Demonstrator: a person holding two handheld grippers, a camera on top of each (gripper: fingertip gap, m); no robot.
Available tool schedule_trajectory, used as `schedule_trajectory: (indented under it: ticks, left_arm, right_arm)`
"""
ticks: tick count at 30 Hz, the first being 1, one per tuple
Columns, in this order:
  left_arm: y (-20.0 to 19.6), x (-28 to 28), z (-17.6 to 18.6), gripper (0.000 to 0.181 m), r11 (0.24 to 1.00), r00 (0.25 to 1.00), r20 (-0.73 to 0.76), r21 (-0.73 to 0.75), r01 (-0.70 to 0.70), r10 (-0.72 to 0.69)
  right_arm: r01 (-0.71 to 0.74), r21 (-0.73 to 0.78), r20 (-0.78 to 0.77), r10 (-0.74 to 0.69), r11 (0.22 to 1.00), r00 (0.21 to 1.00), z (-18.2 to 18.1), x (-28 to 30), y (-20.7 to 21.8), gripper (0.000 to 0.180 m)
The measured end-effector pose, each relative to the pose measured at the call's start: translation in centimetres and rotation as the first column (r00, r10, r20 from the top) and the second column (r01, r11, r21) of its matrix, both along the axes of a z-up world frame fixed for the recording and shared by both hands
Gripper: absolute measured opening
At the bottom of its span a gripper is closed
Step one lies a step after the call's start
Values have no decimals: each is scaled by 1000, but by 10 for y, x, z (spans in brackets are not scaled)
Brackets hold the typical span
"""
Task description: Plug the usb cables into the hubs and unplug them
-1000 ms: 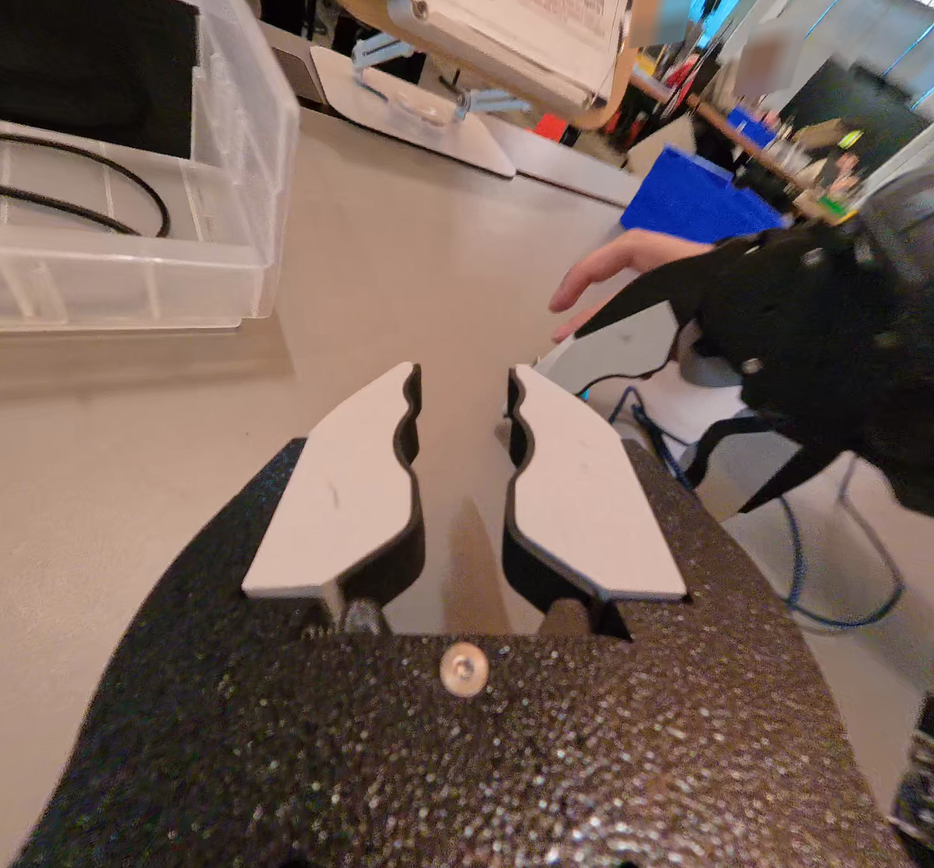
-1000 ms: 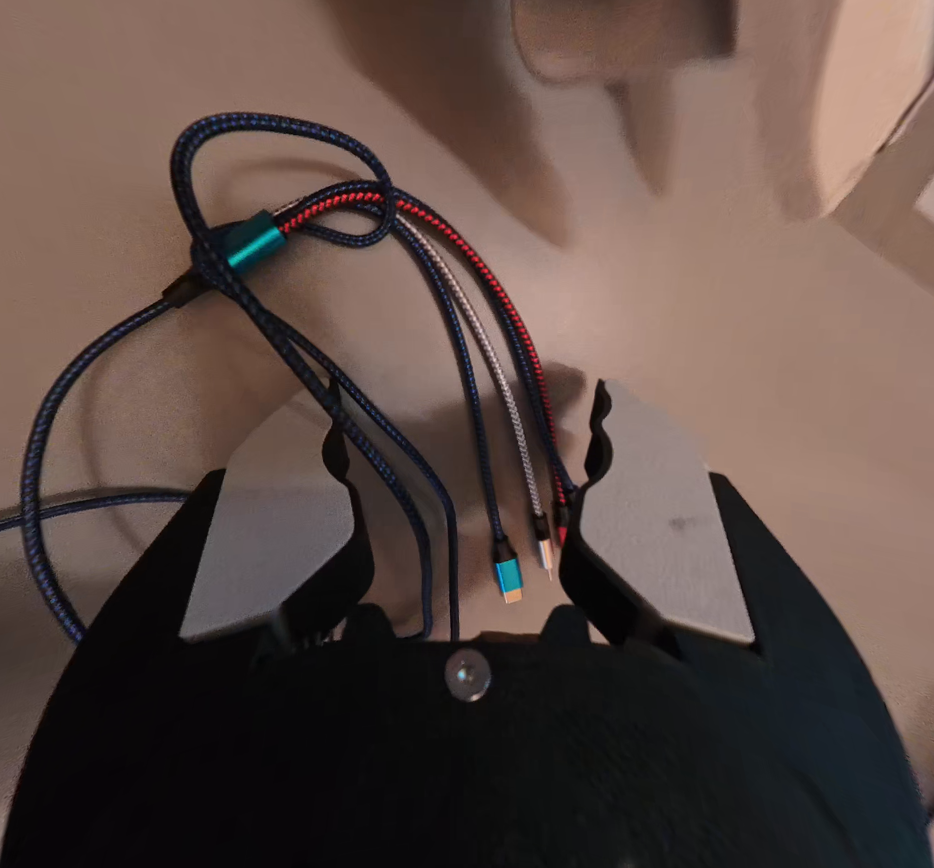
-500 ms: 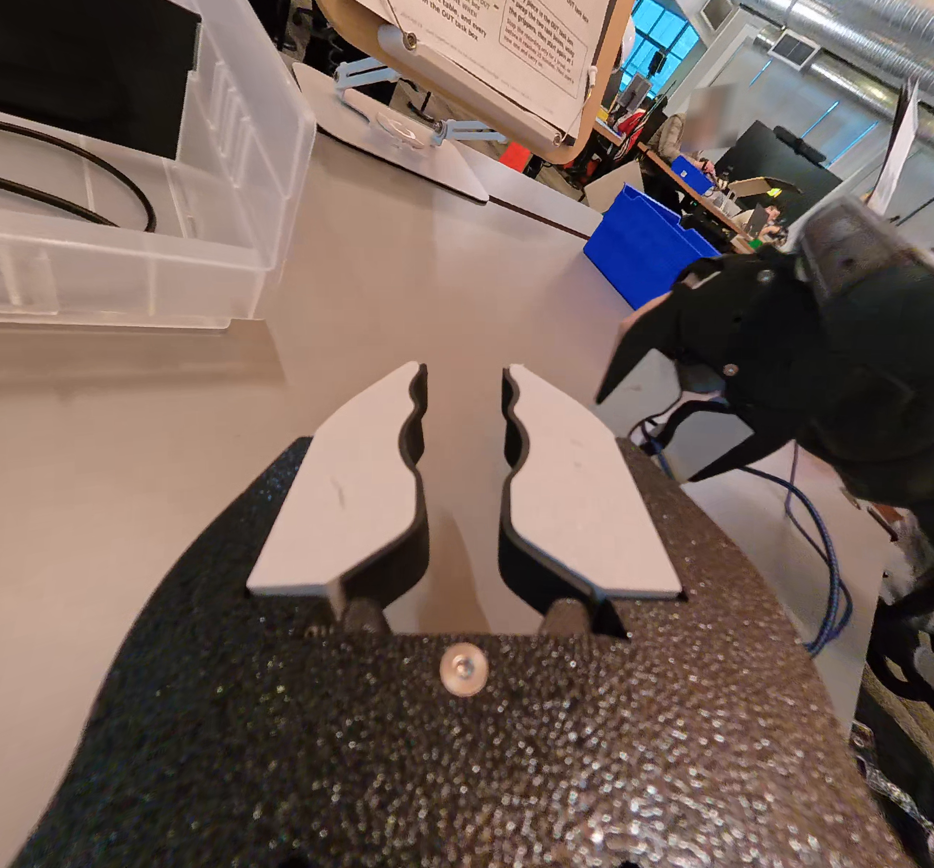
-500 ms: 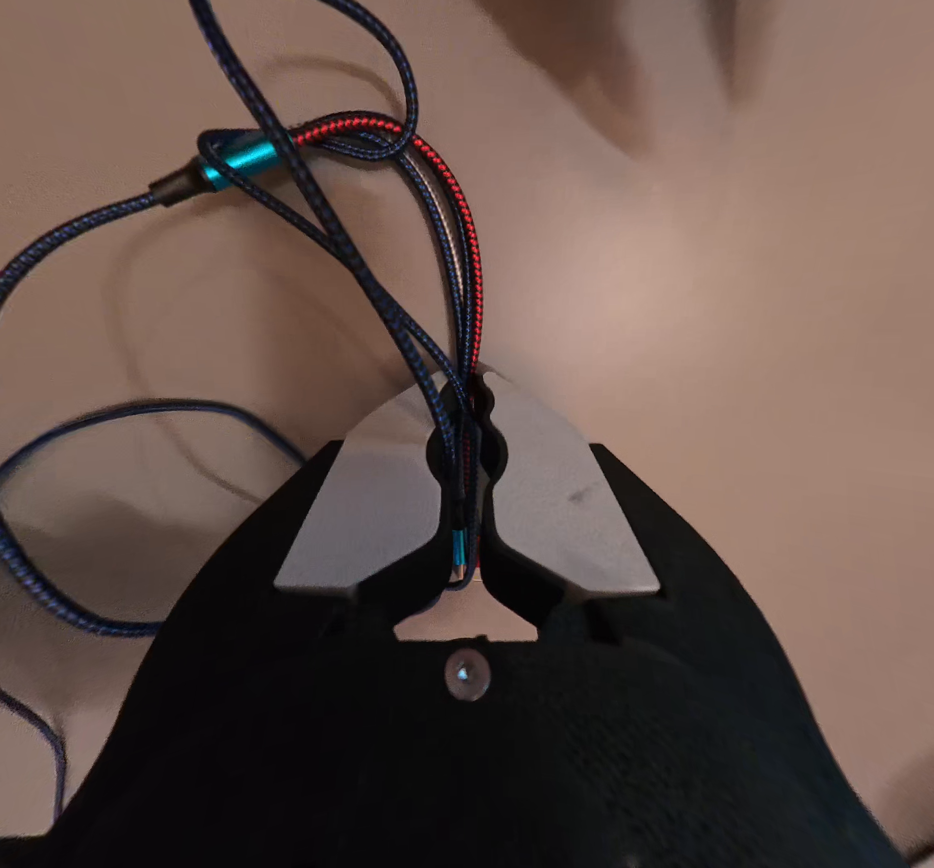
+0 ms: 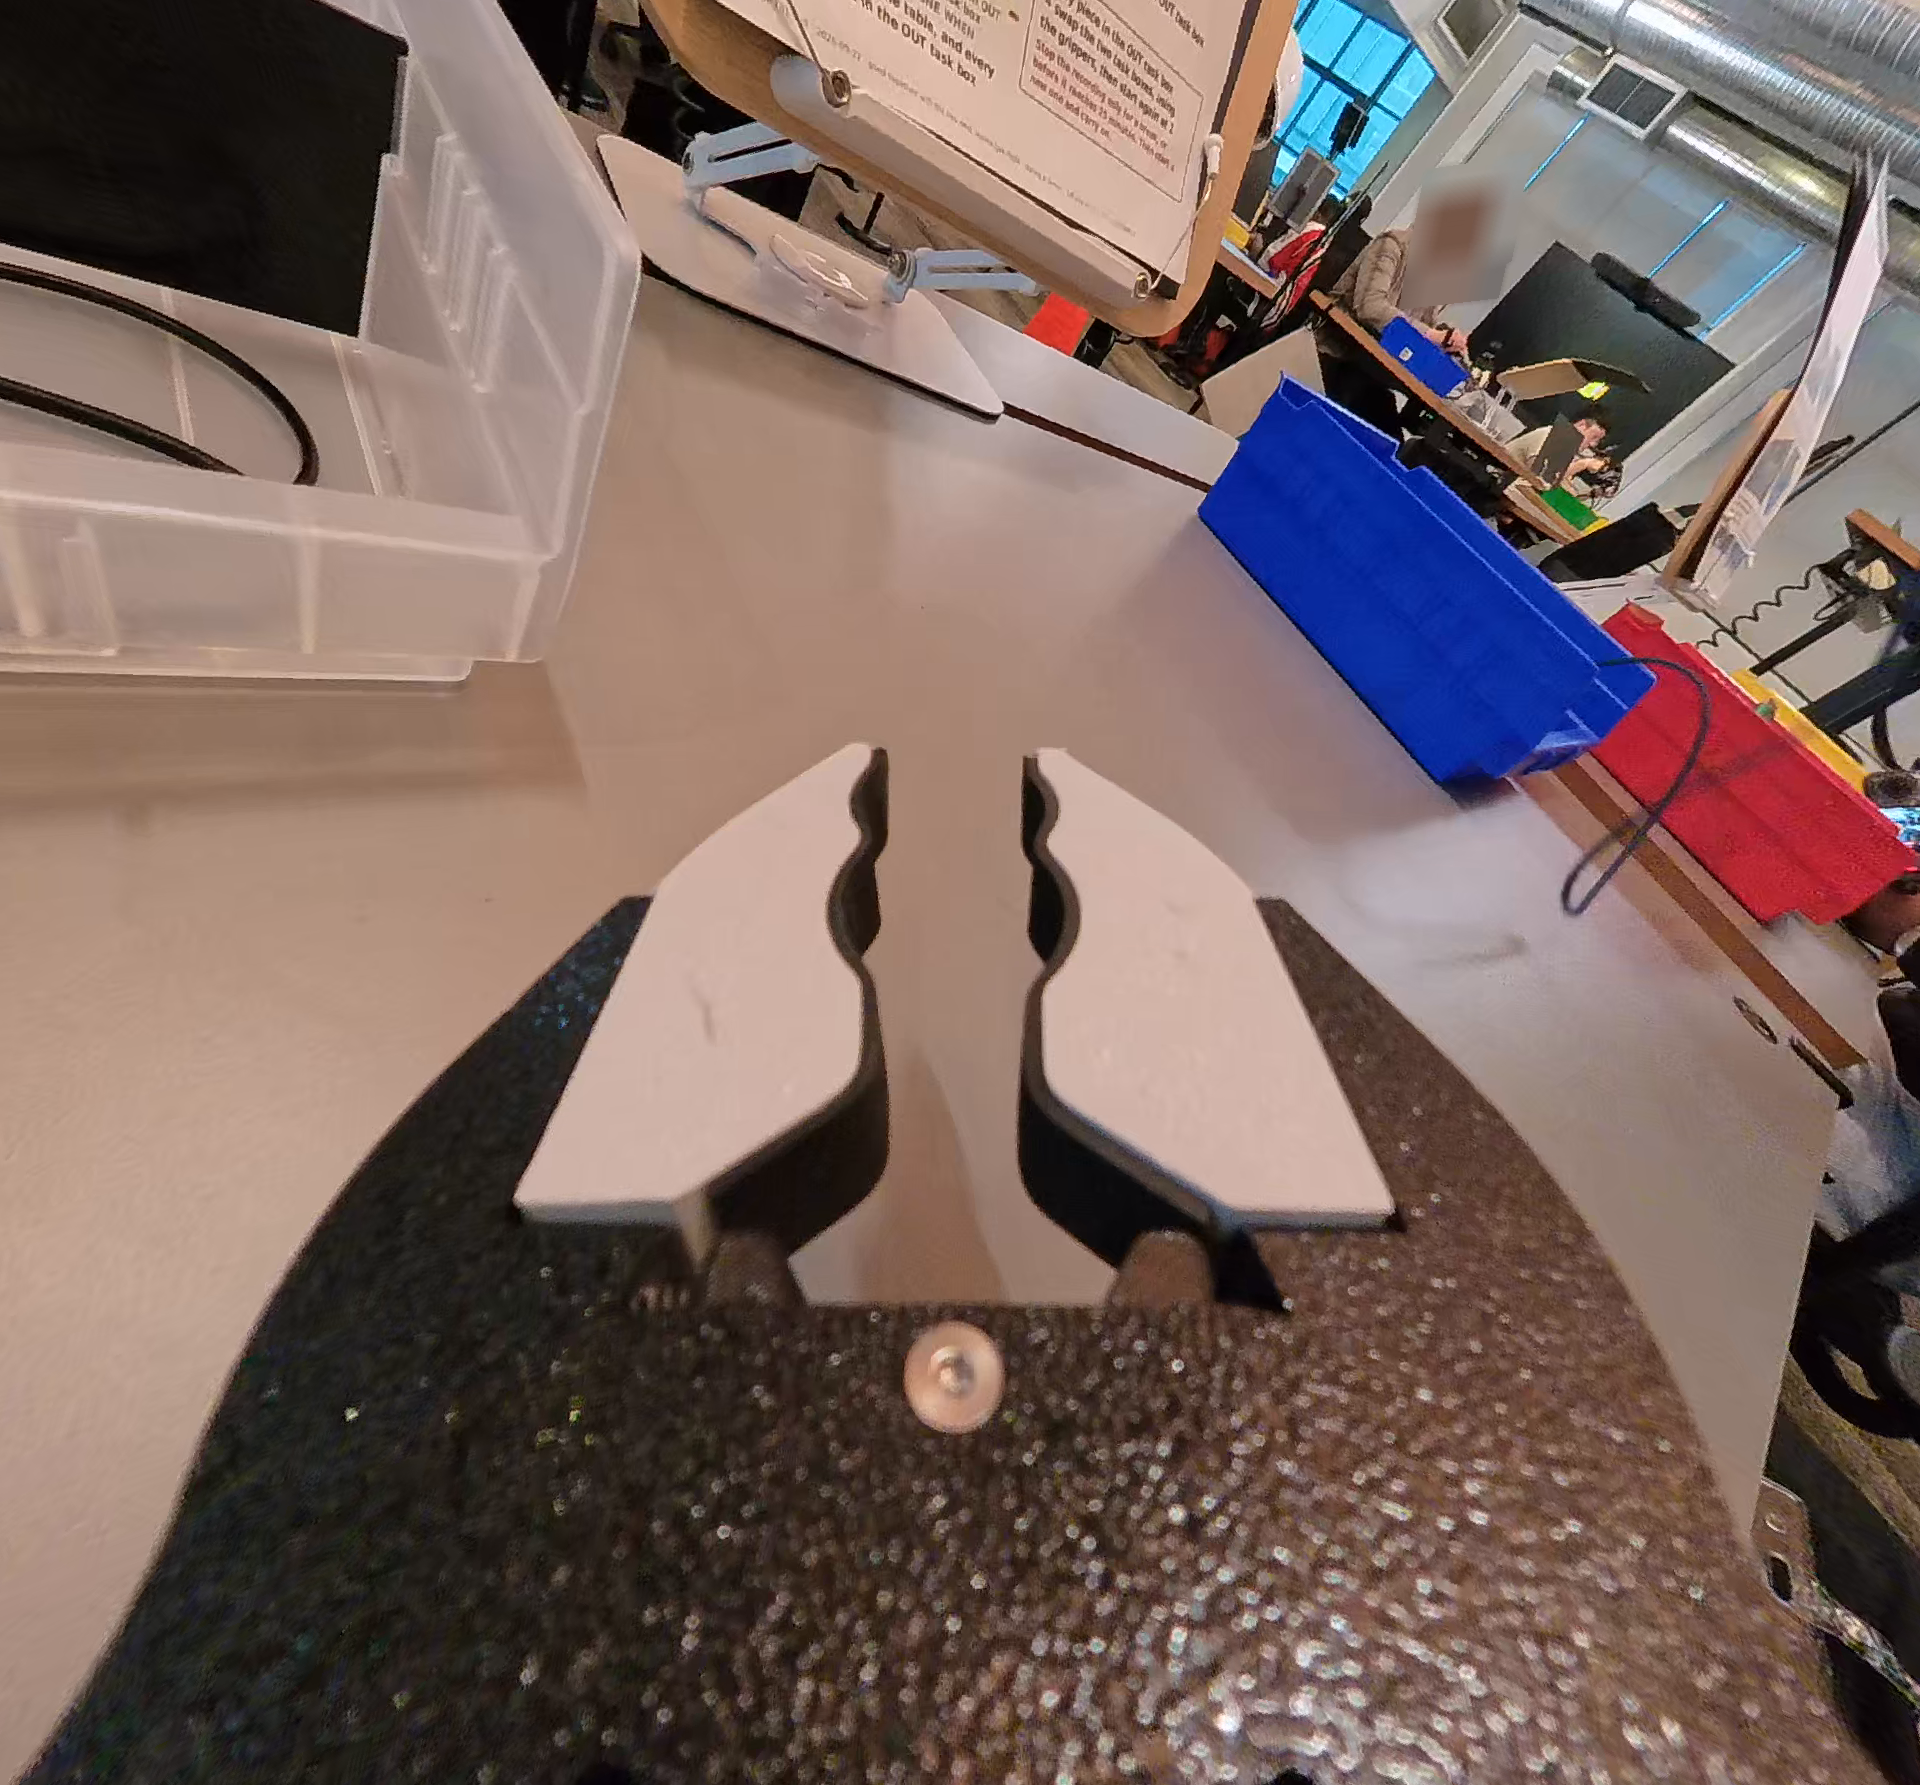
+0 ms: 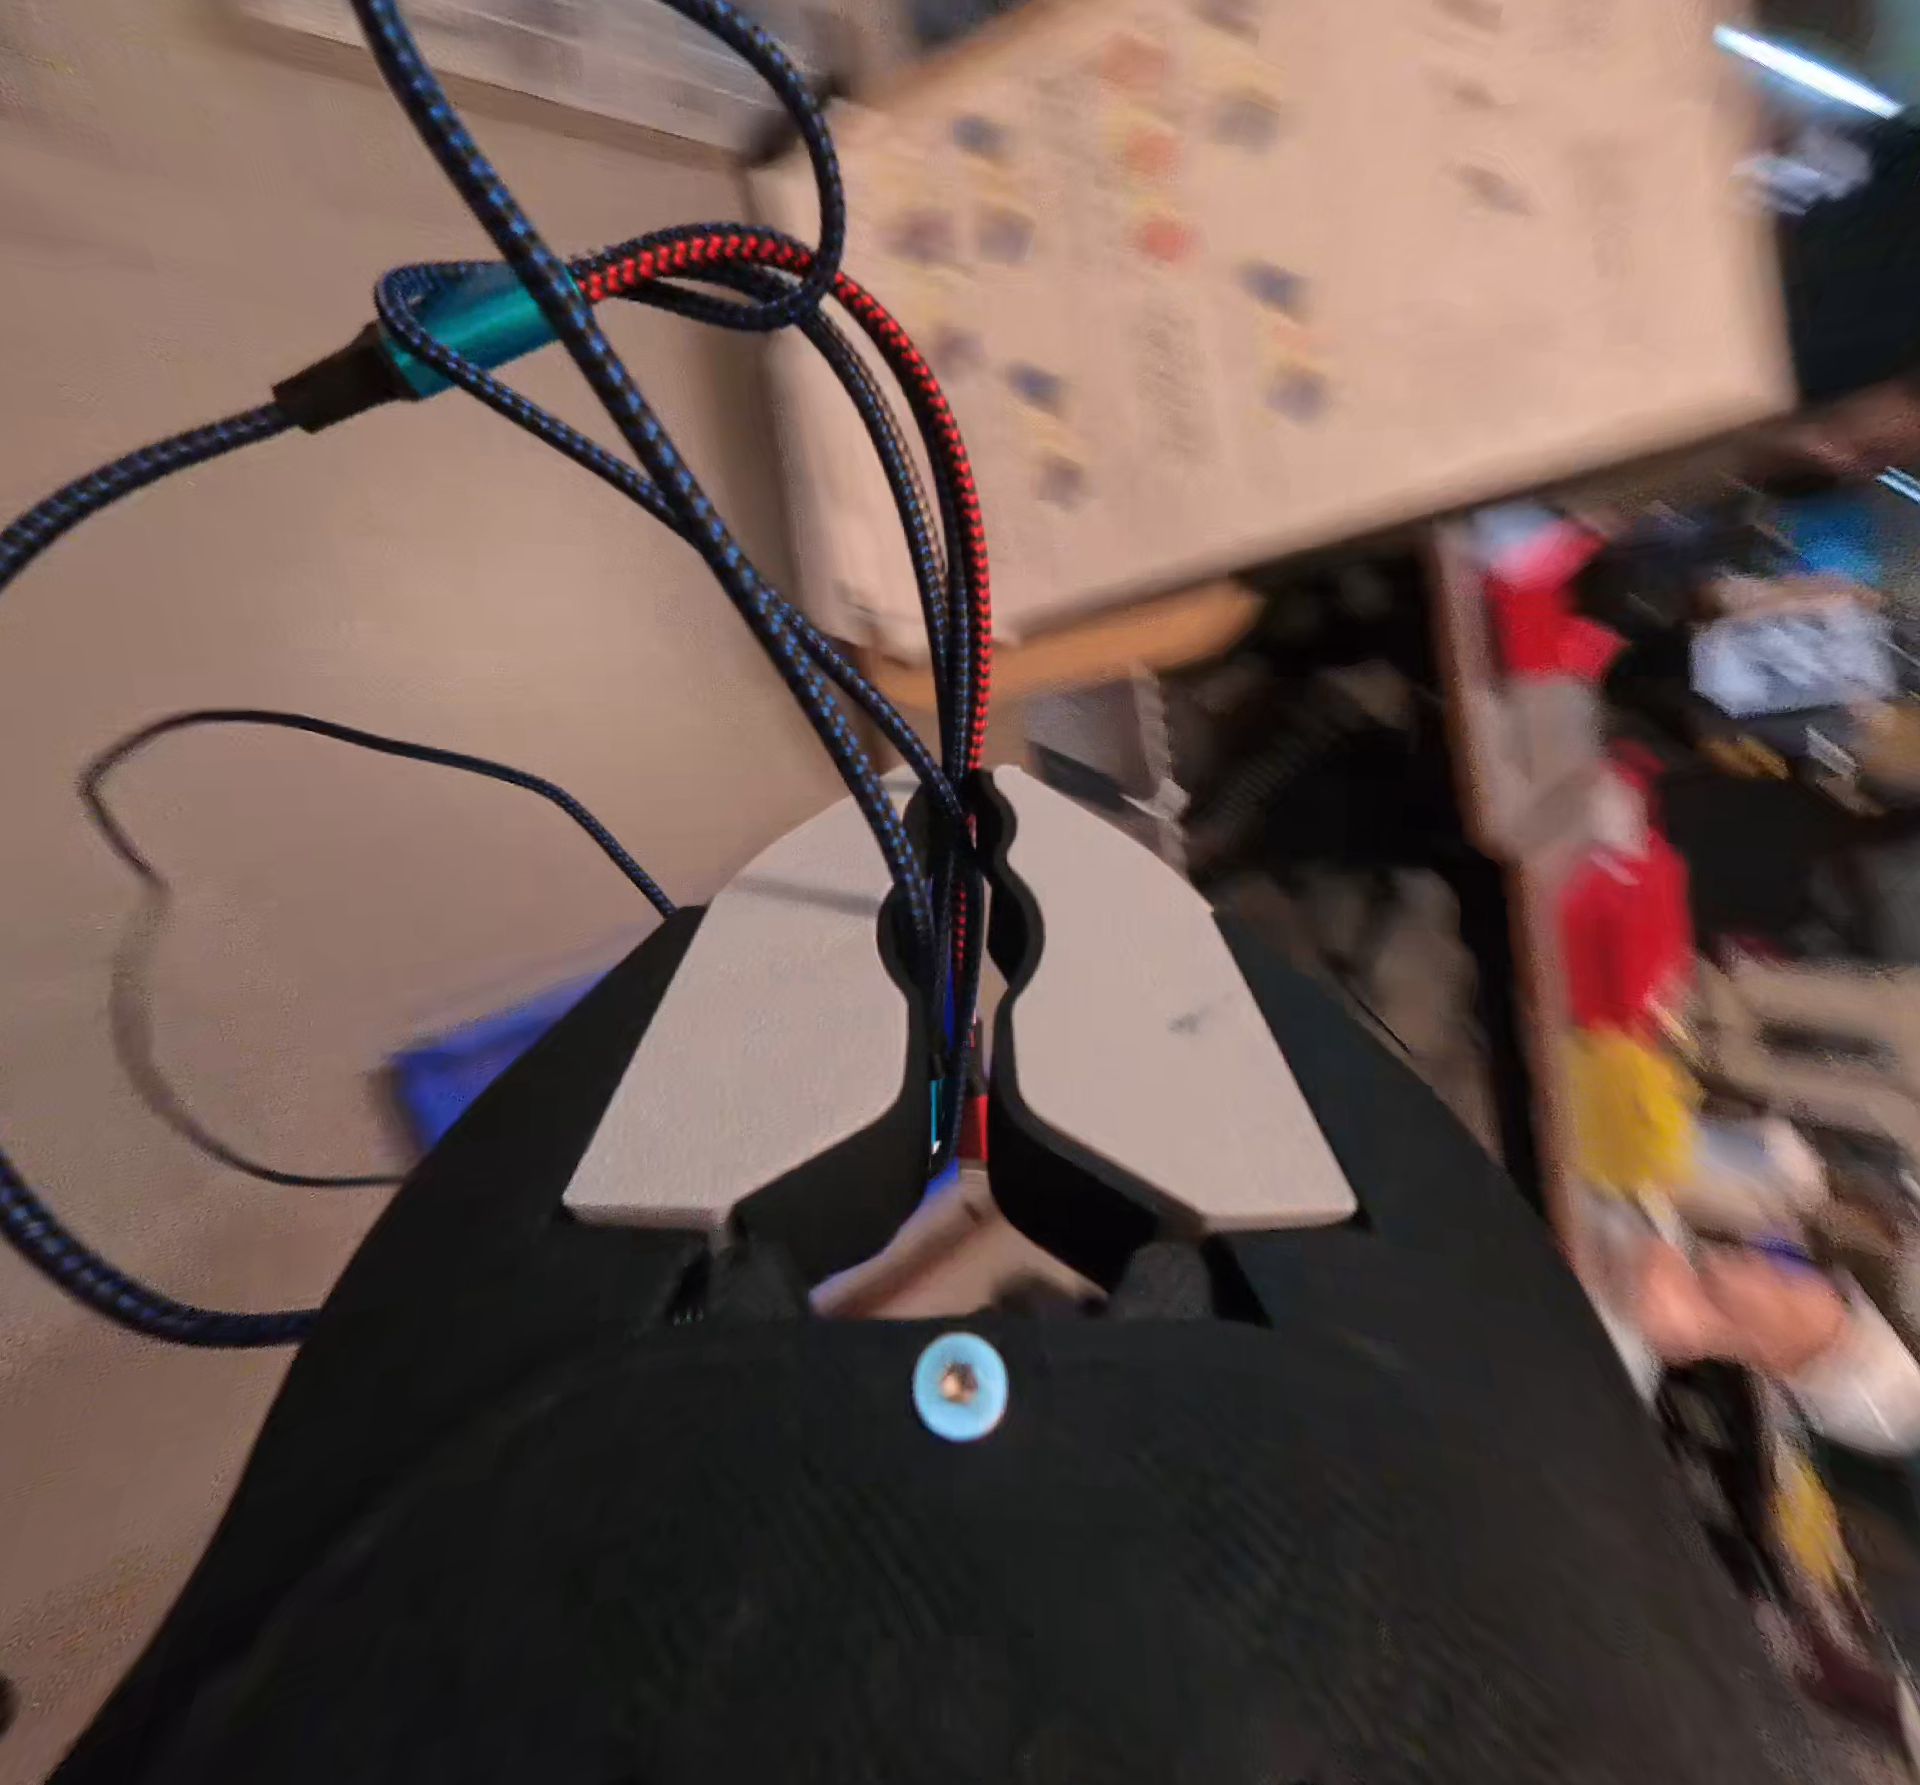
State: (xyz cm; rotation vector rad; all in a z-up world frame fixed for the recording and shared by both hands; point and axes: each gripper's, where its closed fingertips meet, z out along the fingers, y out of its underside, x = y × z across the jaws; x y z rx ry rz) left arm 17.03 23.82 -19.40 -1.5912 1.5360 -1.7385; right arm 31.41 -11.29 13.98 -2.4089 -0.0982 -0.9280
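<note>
My right gripper (image 6: 961, 800) is shut on a bundle of braided usb cables (image 6: 935, 530), blue-black, red and grey strands joined at a teal splitter sleeve (image 6: 473, 327). The small plug ends (image 6: 961, 1117) sit pinched deep between the jaws. The cables hang lifted above the table, with blue loops trailing left. My left gripper (image 5: 954, 759) is open and empty, low over the beige table (image 5: 831, 592). A thin dark cable loop (image 5: 1652, 779) shows at the table's right edge. No hub is visible.
A clear plastic box (image 5: 312, 447) with a black cable inside stands at the far left. A blue bin (image 5: 1403, 582) and a red bin (image 5: 1756, 821) sit at the right. A stand holding a printed sheet (image 5: 966, 42) is behind. The right wrist view is motion-blurred. My hands' fingertips stand some 50 cm from each other.
My right gripper closed on the cable bundle and lifted it off the table, swinging up and right. It left the left wrist view. The left gripper stayed open and nearly still.
</note>
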Motion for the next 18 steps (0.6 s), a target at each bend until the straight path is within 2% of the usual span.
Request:
schedule_trajectory:
  ticks: [1,3,5,7,10,12,14,16,18]
  left_arm:
    - [0,0,0,23,1000,1000,0,2,0,0]
    - [-1,0,-1,23,1000,1000,-2,13,-1,1]
    - [-2,0,-2,23,999,1000,-5,35,0,0]
    - [-5,0,-2,22,998,1000,-3,65,5,-5]
    - [-9,0,-4,22,994,1000,-6,112,12,-11]
    - [-12,0,-5,21,990,1000,-10,139,24,-23]
    - [-15,0,-7,20,986,999,-18,166,36,-33]
    - [-18,-1,-8,20,981,999,-19,188,46,-43]
    - [-19,-1,-8,20,977,999,-13,206,46,-44]
  right_arm:
    - [111,27,84,-113,993,990,31,20,-31,6]
    - [305,97,208,-319,948,925,77,51,-91,7]
    - [483,196,307,-521,854,797,109,77,-152,6]
    - [592,254,306,-644,765,701,112,91,-198,6]
    - [633,244,205,-677,735,707,61,103,-215,6]
    - [718,144,226,-729,681,646,11,112,-229,6]
    - [749,59,196,-743,660,639,-48,120,-229,6]
    - [706,-22,82,-703,708,707,-113,123,-214,6]
    - [691,-88,-20,-695,718,719,-169,124,-208,6]
